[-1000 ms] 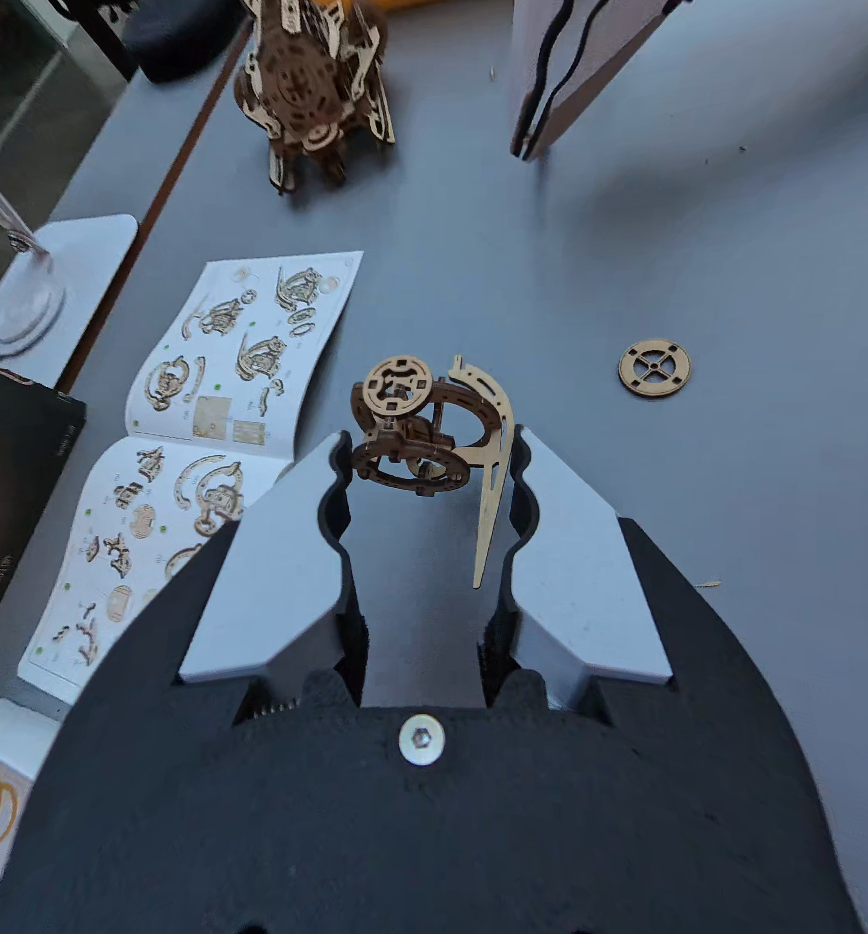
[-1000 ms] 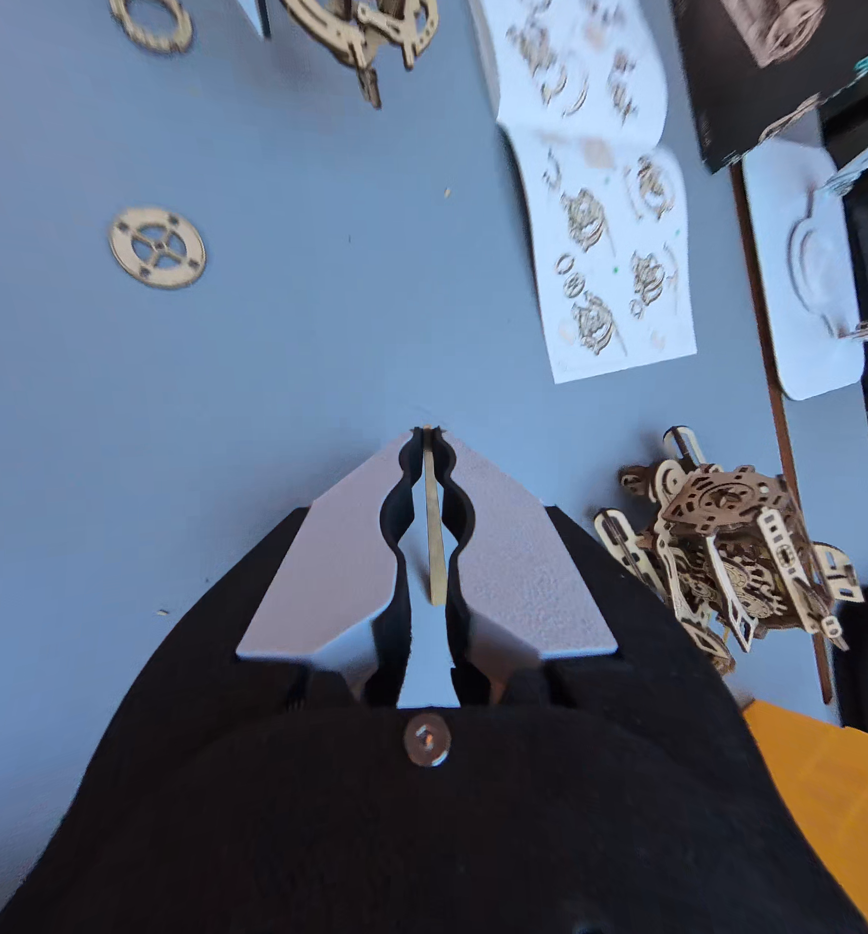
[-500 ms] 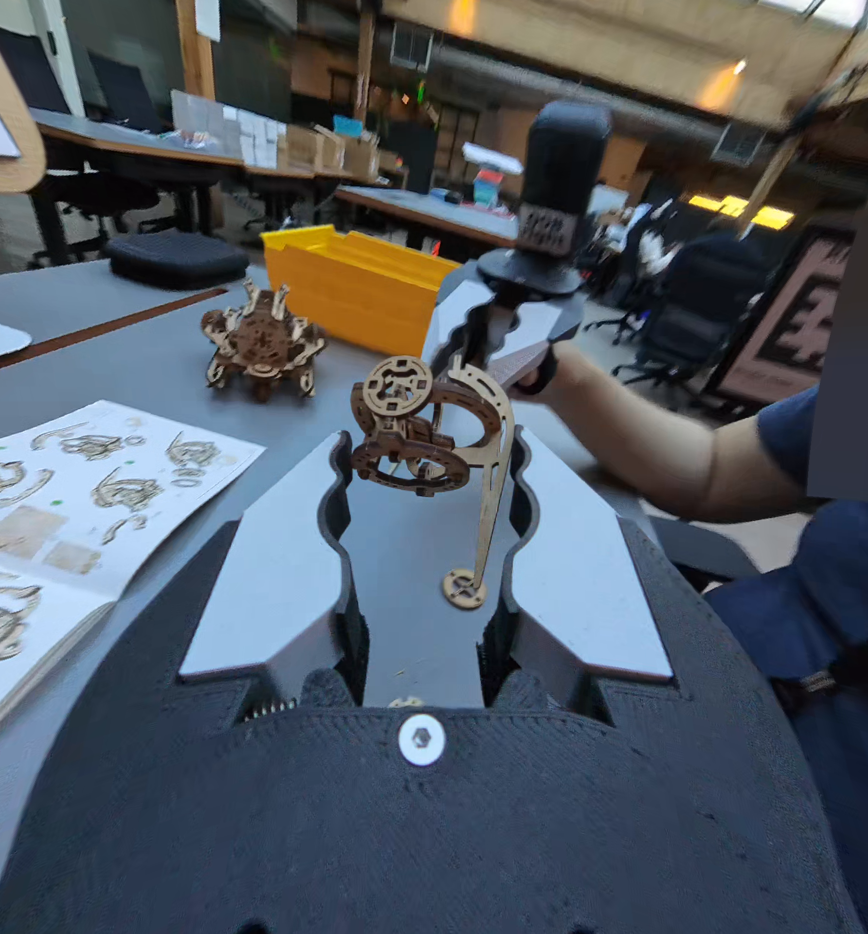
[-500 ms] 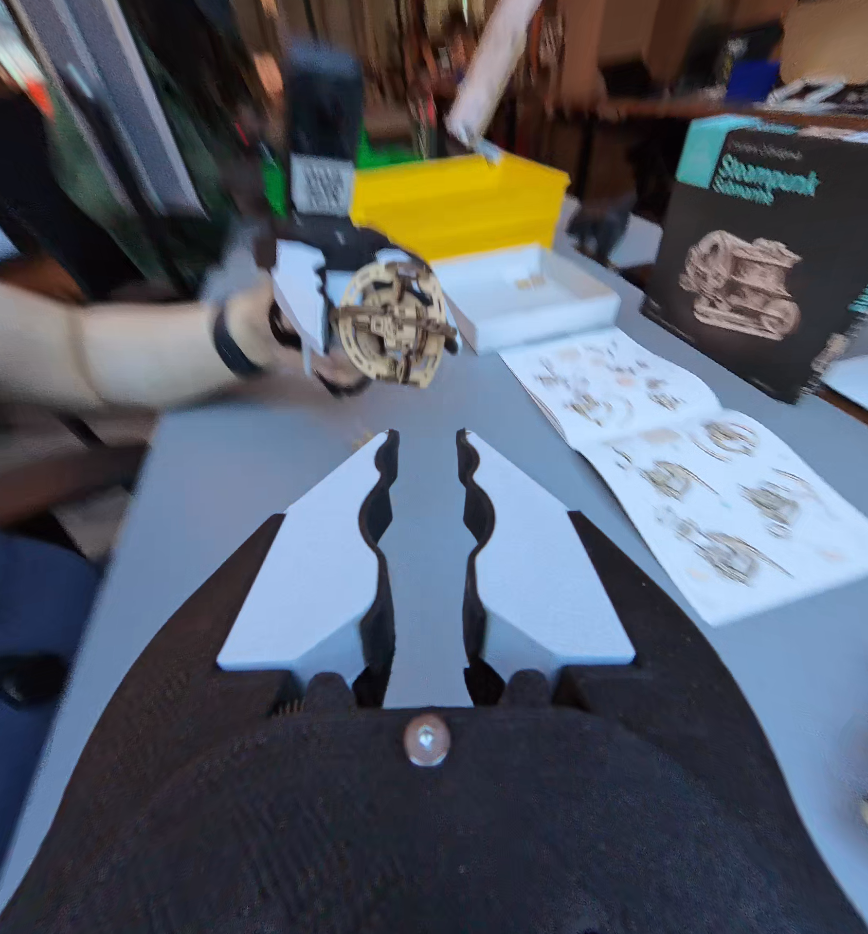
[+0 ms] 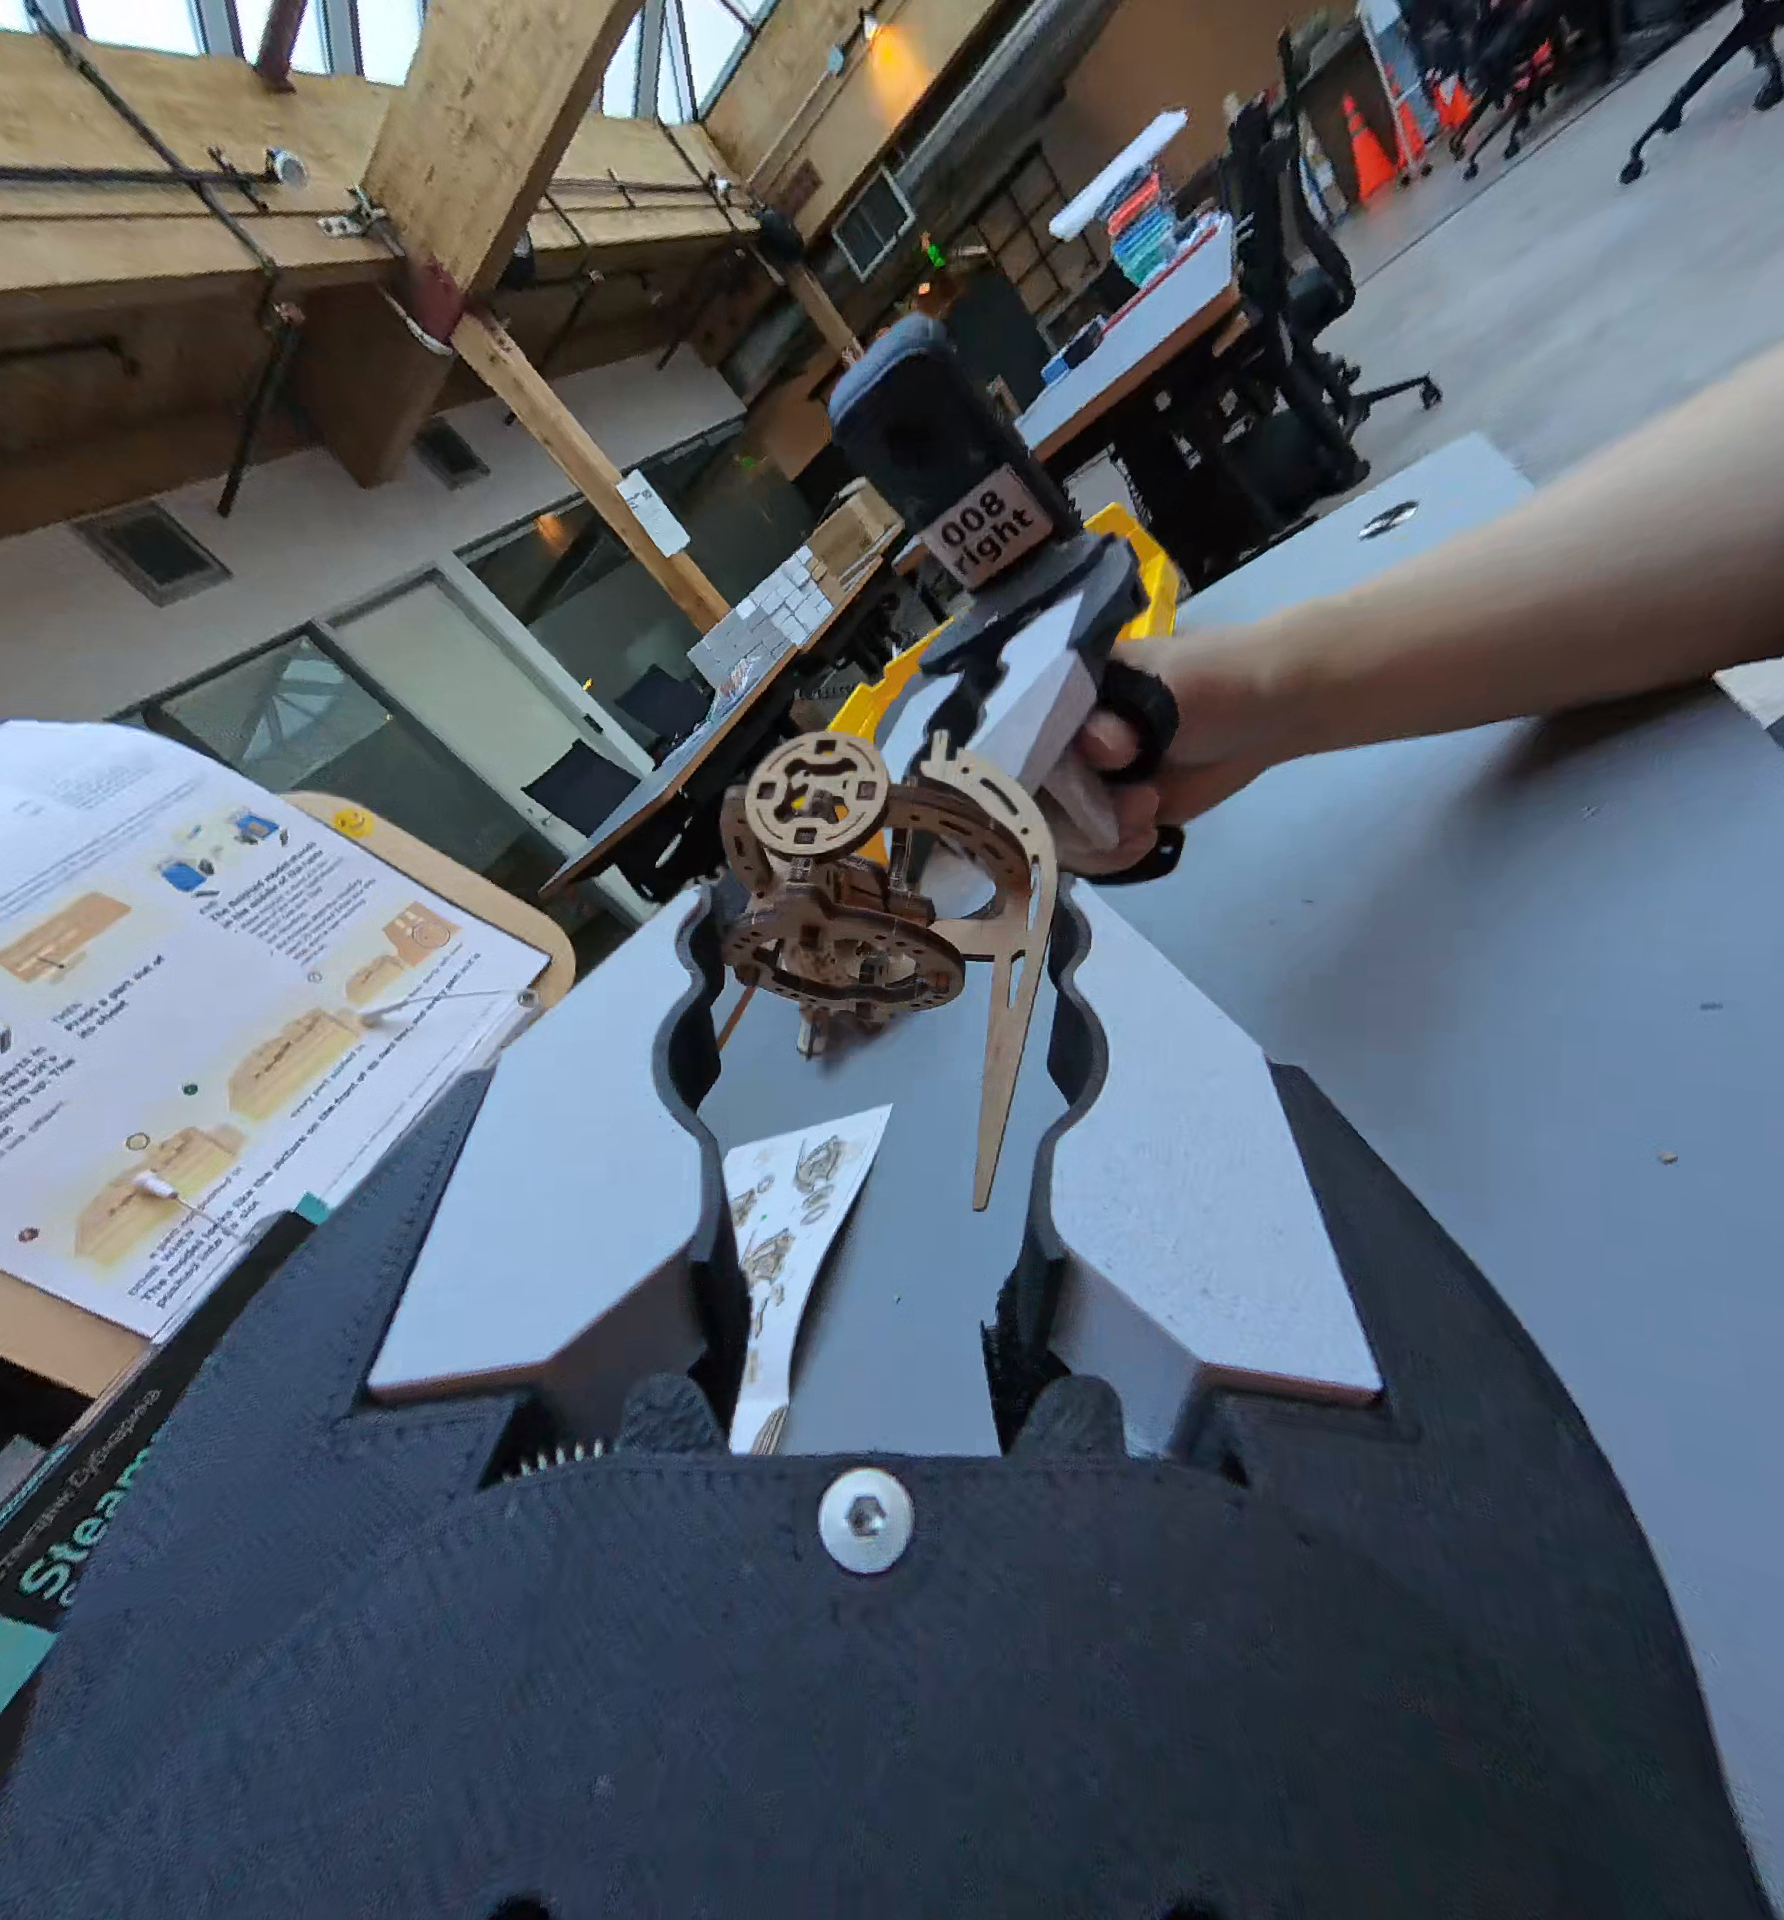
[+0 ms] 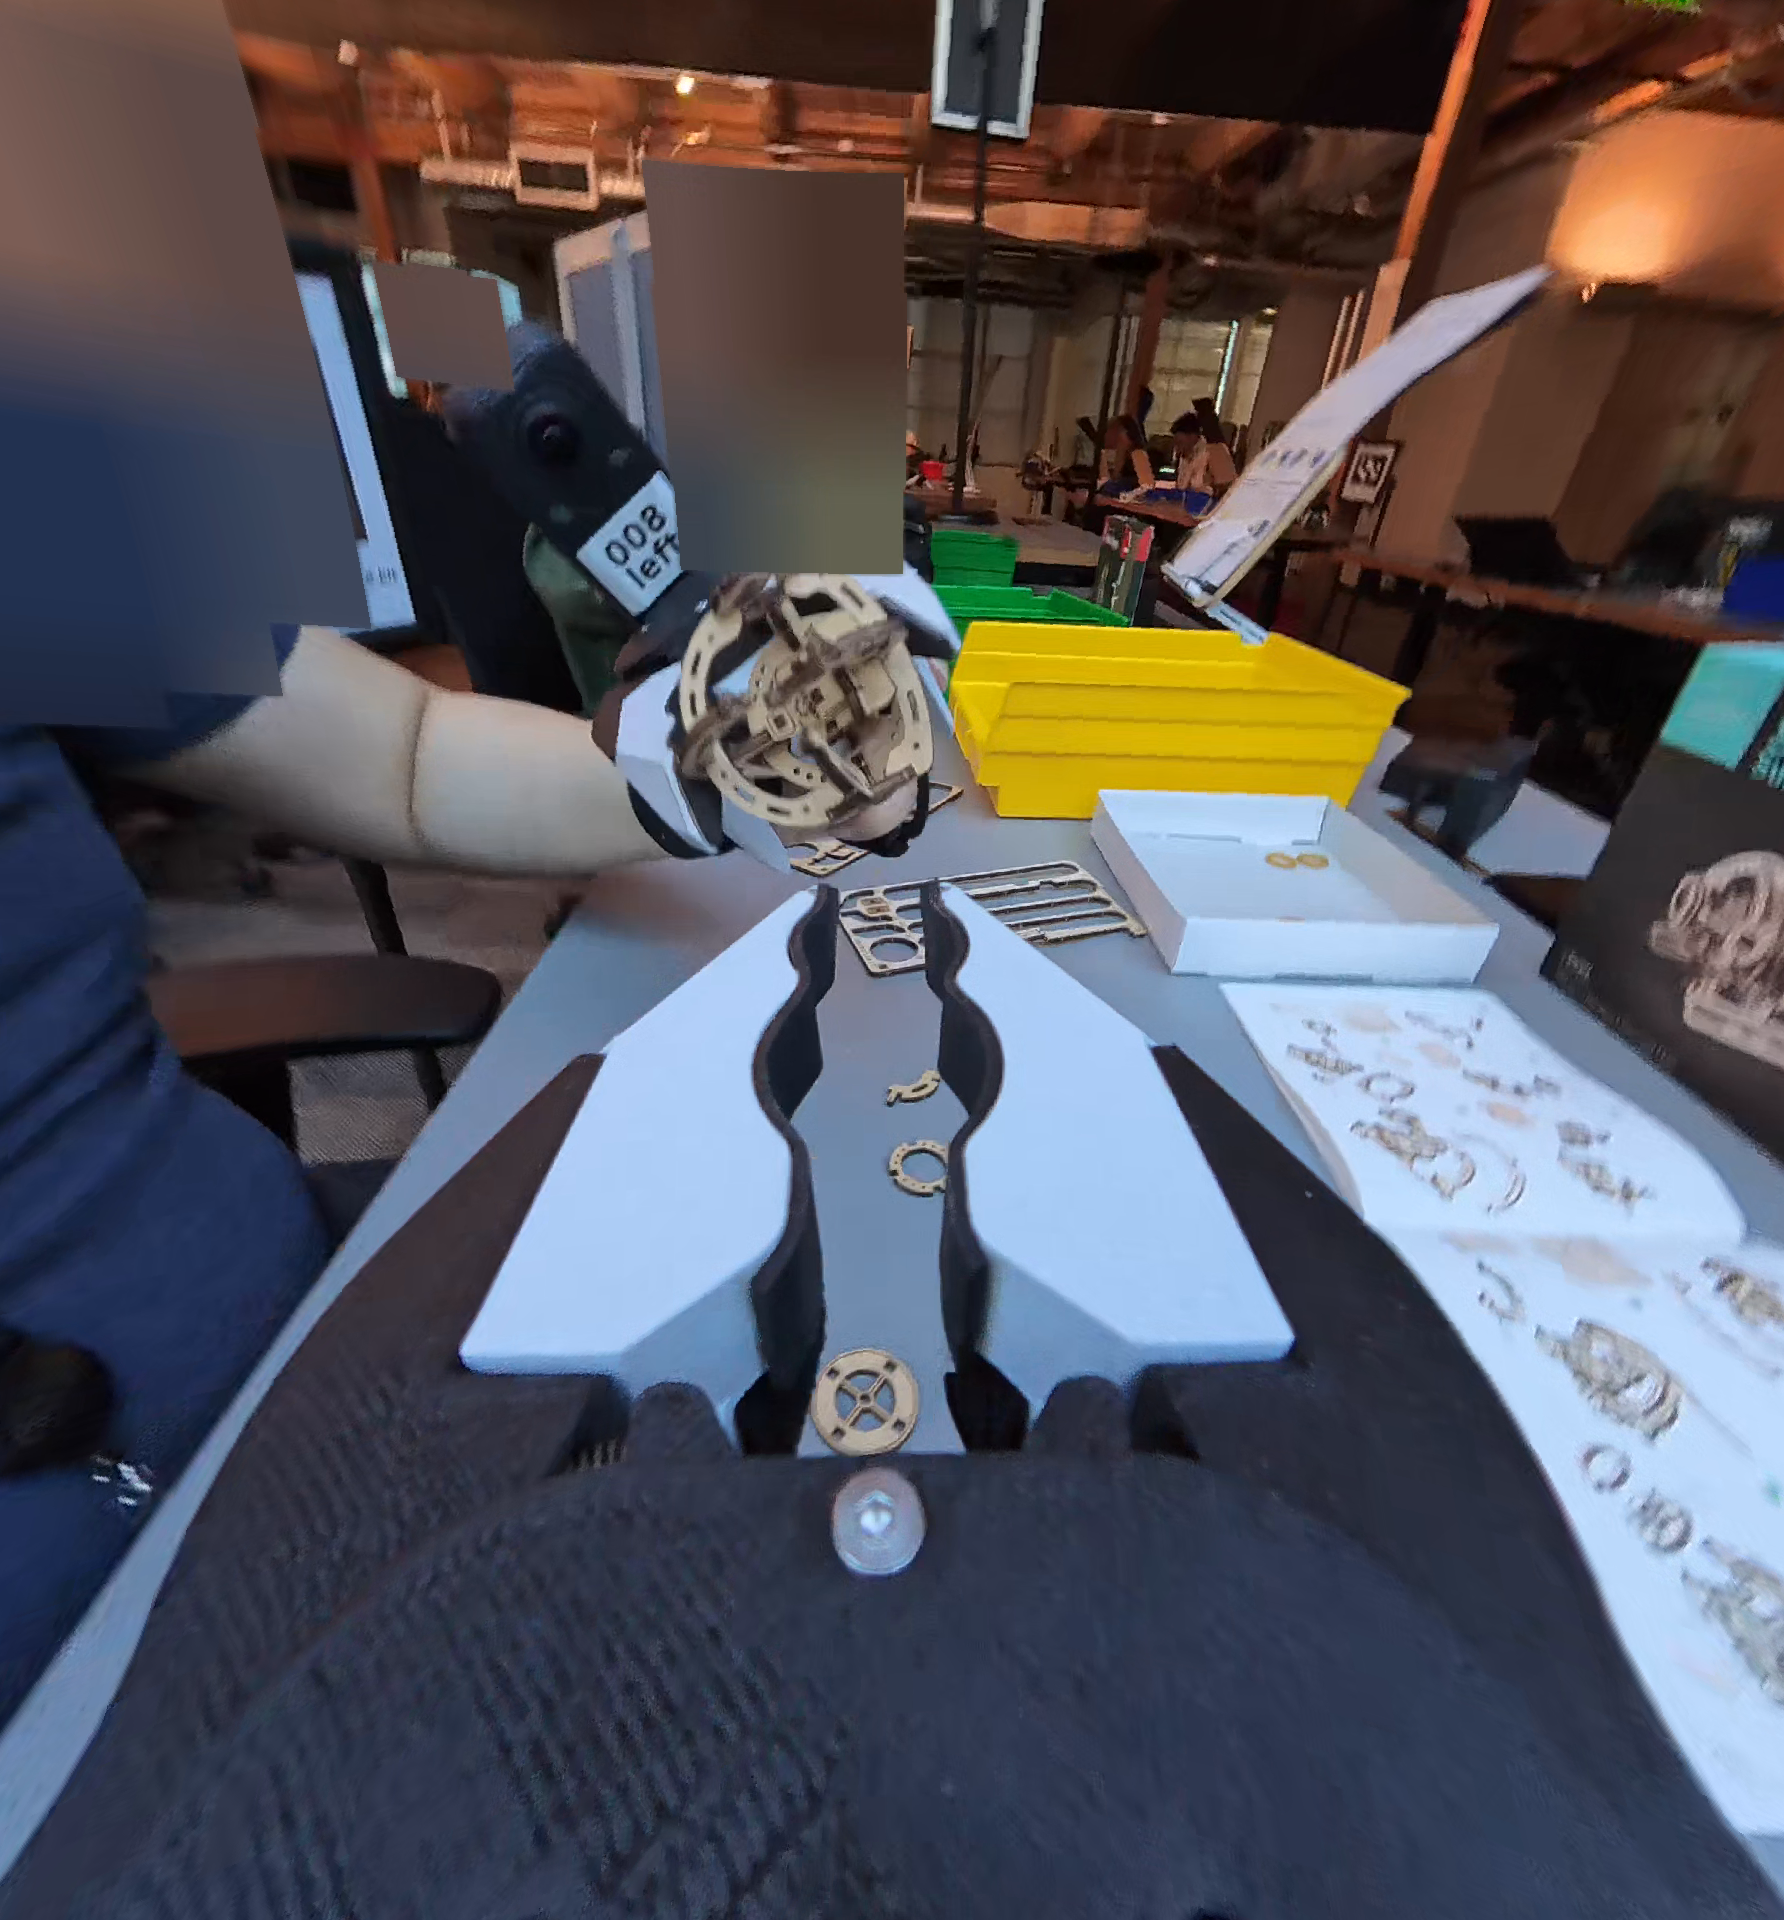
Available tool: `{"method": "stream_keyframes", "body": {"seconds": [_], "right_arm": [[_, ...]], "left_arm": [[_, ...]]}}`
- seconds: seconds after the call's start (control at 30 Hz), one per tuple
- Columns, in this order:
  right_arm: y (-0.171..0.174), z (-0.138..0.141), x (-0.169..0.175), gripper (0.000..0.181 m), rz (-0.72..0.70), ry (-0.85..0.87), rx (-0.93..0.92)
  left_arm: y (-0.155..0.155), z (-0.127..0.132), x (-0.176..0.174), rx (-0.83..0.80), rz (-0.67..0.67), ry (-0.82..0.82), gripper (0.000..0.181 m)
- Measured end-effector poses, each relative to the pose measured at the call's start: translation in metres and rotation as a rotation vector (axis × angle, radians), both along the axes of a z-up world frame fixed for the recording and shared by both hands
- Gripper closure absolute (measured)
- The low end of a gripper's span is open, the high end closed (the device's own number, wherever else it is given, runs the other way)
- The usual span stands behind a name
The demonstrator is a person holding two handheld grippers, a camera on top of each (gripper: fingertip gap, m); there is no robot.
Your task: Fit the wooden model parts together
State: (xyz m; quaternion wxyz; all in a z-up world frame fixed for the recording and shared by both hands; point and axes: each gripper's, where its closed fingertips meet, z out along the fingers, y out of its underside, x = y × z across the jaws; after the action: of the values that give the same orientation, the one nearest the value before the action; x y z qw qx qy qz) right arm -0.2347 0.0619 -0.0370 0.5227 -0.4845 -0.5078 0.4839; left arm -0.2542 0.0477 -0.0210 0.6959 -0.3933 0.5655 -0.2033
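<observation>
My left gripper (image 5: 883,925) is shut on a brown wooden model assembly (image 5: 846,883), a cluster of rings and discs with a long pale pointed strip, and holds it above the grey table (image 5: 1439,987). In the right wrist view the assembly (image 6: 805,707) sits at the tips of the left gripper (image 6: 659,748), raised over the table's far end. My right gripper (image 6: 877,904) is open with nothing between its fingers. It also shows in the left wrist view (image 5: 1033,665), just behind the assembly. A round spoked wooden disc (image 6: 864,1400) lies on the table under it.
A small wooden ring (image 6: 917,1166), a curved bit (image 6: 914,1088) and a punched-out wooden sheet (image 6: 981,914) lie on the table. A white box tray (image 6: 1283,904), yellow bins (image 6: 1158,717), an open instruction booklet (image 6: 1490,1143) and a black box (image 6: 1719,883) stand at the right. A person sits at the left.
A second ago my right gripper was shut on a thin wooden strip; it has opened and the strip is gone from it. Both grippers tilted up from the table. The left kept its hold.
</observation>
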Motion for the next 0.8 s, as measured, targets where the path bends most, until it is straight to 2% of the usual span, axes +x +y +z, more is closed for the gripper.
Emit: {"method": "stream_keyframes", "body": {"seconds": [0.07,0.13,0.3,0.4,0.53,0.8], "right_arm": [[-0.010,0.005,-0.008,0.165,-0.011,0.007,0.114],[-0.024,0.022,-0.013,0.165,-0.006,0.074,0.214],[-0.042,0.052,-0.018,0.166,-0.025,0.184,0.312],[-0.045,0.053,-0.022,0.167,-0.004,0.191,0.309],[-0.055,0.056,-0.021,0.179,0.051,0.249,0.316],[-0.048,0.053,-0.023,0.174,0.034,0.250,0.274]], "left_arm": [[-0.013,0.010,0.000,0.031,-0.033,-0.052,0.120],[-0.023,0.019,-0.001,0.036,-0.066,-0.107,0.120],[-0.034,0.034,-0.004,-0.010,-0.132,-0.216,0.120],[-0.039,0.035,-0.003,-0.037,-0.167,-0.229,0.119],[-0.045,0.039,-0.003,-0.131,-0.244,-0.280,0.120],[-0.039,0.037,-0.008,-0.261,-0.313,-0.382,0.119]]}}
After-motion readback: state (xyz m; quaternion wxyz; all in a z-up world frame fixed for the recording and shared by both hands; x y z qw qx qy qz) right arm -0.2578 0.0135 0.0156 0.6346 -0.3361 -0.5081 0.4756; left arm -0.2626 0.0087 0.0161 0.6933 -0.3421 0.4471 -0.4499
